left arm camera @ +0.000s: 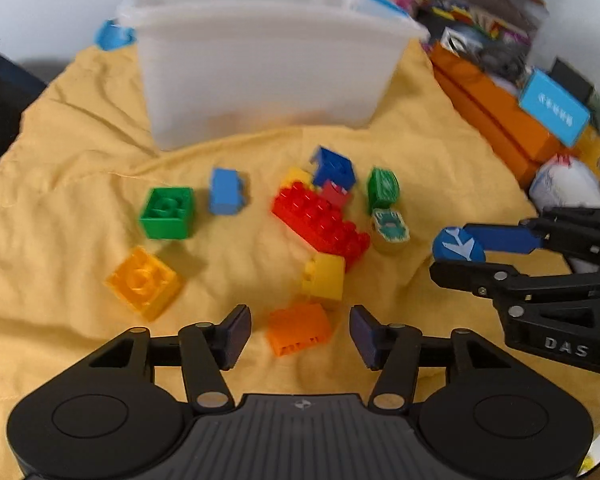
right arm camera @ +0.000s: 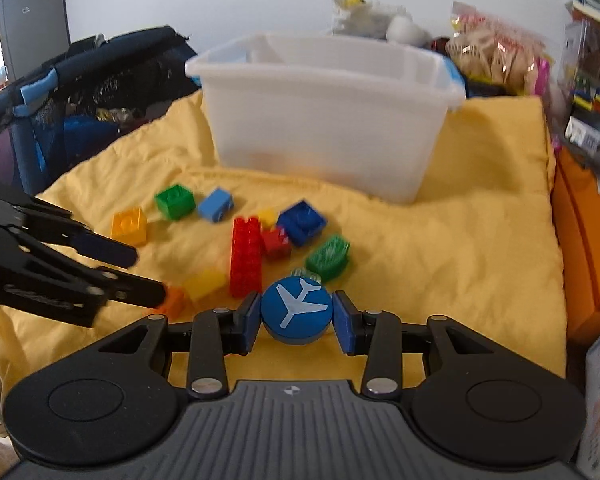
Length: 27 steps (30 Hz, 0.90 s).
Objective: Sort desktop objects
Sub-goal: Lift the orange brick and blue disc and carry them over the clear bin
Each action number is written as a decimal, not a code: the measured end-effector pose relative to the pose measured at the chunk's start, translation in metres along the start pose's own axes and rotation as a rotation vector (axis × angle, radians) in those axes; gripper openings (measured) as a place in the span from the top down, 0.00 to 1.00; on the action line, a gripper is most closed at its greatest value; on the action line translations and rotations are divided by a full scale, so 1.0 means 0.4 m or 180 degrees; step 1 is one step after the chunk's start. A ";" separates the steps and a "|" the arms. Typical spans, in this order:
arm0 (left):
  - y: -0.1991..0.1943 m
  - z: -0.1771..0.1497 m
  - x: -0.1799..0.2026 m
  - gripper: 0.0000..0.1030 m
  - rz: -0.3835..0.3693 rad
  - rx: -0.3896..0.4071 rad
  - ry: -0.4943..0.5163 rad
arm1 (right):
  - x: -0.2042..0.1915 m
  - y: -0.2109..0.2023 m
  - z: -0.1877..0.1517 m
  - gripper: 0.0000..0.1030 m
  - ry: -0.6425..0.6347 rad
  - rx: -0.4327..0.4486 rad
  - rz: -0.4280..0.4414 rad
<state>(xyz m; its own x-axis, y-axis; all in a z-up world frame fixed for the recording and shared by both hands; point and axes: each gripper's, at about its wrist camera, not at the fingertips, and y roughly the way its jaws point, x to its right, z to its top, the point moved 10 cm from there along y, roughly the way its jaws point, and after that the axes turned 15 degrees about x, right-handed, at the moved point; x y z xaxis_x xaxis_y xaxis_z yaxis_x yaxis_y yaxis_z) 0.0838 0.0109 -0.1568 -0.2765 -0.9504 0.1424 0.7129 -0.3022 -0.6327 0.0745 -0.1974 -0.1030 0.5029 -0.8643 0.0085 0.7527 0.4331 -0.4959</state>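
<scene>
left gripper point(left arm camera: 300, 332): jaws apart, orange brick point(left arm camera: 299, 329) sitting loose between them | right gripper point(right arm camera: 296, 314): clamped on blue plane disc point(right arm camera: 296, 307) | white bin point(right arm camera: 320, 120) behind the pile

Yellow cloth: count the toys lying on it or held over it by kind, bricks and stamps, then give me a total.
Bricks: 9
Stamps: 3, counting the blue plane stamp held in the right claw
Total: 12
</scene>
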 end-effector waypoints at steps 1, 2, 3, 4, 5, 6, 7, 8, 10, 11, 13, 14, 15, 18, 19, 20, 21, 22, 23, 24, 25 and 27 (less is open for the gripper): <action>0.006 -0.008 0.002 0.52 0.0033 -0.0021 0.0048 | -0.002 -0.001 -0.009 0.59 -0.0009 -0.0026 0.0003; 0.002 -0.007 0.001 0.62 0.0044 0.0011 0.0119 | -0.004 -0.005 -0.016 0.59 -0.0020 -0.0046 -0.0001; -0.003 -0.008 -0.001 0.62 0.0025 -0.0001 0.0142 | -0.006 -0.006 -0.022 0.59 -0.0028 -0.0058 -0.0008; -0.014 -0.008 -0.005 0.62 -0.0005 -0.0001 0.0109 | -0.006 -0.008 -0.025 0.59 -0.0029 -0.0065 -0.0014; -0.025 -0.007 -0.007 0.62 -0.0059 -0.0002 0.0067 | -0.005 -0.011 -0.028 0.59 -0.0026 -0.0074 -0.0022; -0.036 -0.001 -0.012 0.62 -0.0096 0.0023 0.0049 | -0.006 -0.013 -0.027 0.59 -0.0021 -0.0072 -0.0030; -0.048 0.012 -0.018 0.62 -0.0090 0.0073 0.0061 | -0.005 -0.017 -0.026 0.59 -0.0021 -0.0060 -0.0035; -0.064 0.034 -0.025 0.62 -0.0092 0.0148 0.0075 | -0.005 -0.020 -0.025 0.59 -0.0029 -0.0047 -0.0044; -0.100 0.095 -0.037 0.62 -0.0114 0.0332 0.0096 | -0.003 -0.024 -0.016 0.59 -0.0041 -0.0013 -0.0058; -0.122 0.137 -0.044 0.62 -0.0099 0.0456 0.0134 | -0.003 -0.026 -0.004 0.59 -0.0048 0.0022 -0.0051; -0.161 0.230 -0.054 0.62 -0.0090 0.0716 0.0222 | -0.005 -0.027 0.036 0.59 -0.0094 0.0125 -0.0029; -0.178 0.282 -0.057 0.62 -0.0076 0.0852 0.0281 | -0.003 -0.028 0.061 0.59 -0.0134 0.0197 -0.0035; -0.190 0.328 -0.061 0.62 -0.0063 0.0972 0.0334 | 0.000 -0.027 0.097 0.59 -0.0170 0.0293 -0.0044; -0.200 0.466 -0.075 0.62 0.0005 0.1296 0.0432 | 0.008 -0.019 0.214 0.59 -0.0214 0.0635 -0.0043; -0.197 0.502 -0.079 0.62 0.0026 0.1381 0.0438 | 0.013 -0.013 0.259 0.59 -0.0235 0.0755 -0.0060; -0.188 0.536 -0.083 0.62 0.0066 0.1477 0.0471 | 0.019 -0.004 0.309 0.59 -0.0235 0.0884 -0.0075; -0.172 0.563 -0.089 0.62 0.0110 0.1519 0.0487 | 0.024 0.006 0.352 0.59 -0.0223 0.0997 -0.0082; -0.152 0.582 -0.093 0.62 0.0131 0.1531 0.0463 | 0.029 0.018 0.391 0.59 -0.0216 0.1091 -0.0092; -0.127 0.597 -0.099 0.62 0.0164 0.1536 0.0443 | 0.034 0.037 0.429 0.59 -0.0218 0.1167 -0.0114; -0.096 0.604 -0.108 0.62 0.0216 0.1512 0.0448 | 0.038 0.056 0.456 0.59 -0.0214 0.1214 -0.0131; -0.064 0.603 -0.116 0.62 0.0270 0.1461 0.0447 | 0.044 0.084 0.480 0.59 -0.0196 0.1250 -0.0133; 0.008 0.585 -0.147 0.62 0.0381 0.1278 0.0396 | 0.055 0.140 0.500 0.59 -0.0119 0.1178 -0.0136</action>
<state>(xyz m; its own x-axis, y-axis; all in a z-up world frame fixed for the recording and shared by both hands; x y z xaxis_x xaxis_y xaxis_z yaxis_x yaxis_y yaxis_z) 0.2532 0.0486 0.0107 -0.2347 -0.9718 -0.0223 0.9319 -0.2185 -0.2894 0.2126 -0.1412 0.0431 0.4777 -0.8767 0.0576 0.8726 0.4658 -0.1470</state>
